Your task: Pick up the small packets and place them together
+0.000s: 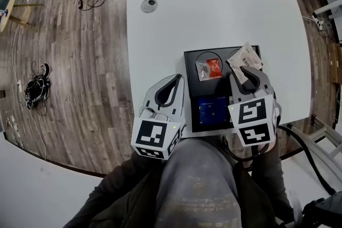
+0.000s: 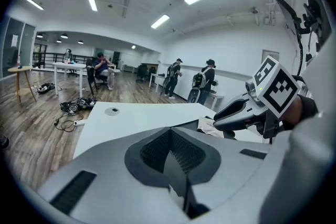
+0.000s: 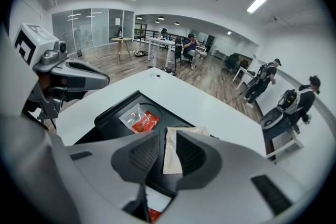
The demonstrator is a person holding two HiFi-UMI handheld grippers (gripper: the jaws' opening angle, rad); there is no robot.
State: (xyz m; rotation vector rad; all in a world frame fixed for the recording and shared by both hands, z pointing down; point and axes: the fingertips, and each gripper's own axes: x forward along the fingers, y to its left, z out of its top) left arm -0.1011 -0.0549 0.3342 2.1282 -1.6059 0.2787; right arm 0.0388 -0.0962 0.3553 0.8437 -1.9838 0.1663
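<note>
On the black tray (image 1: 192, 91), beige packet (image 1: 245, 57) sits between right gripper's (image 3: 168, 137) parted fingers (image 3: 195, 157).

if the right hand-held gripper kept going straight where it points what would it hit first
The right hand-held gripper would first meet the beige packet in the gap between its jaws, then probably the black tray beneath it.
</note>
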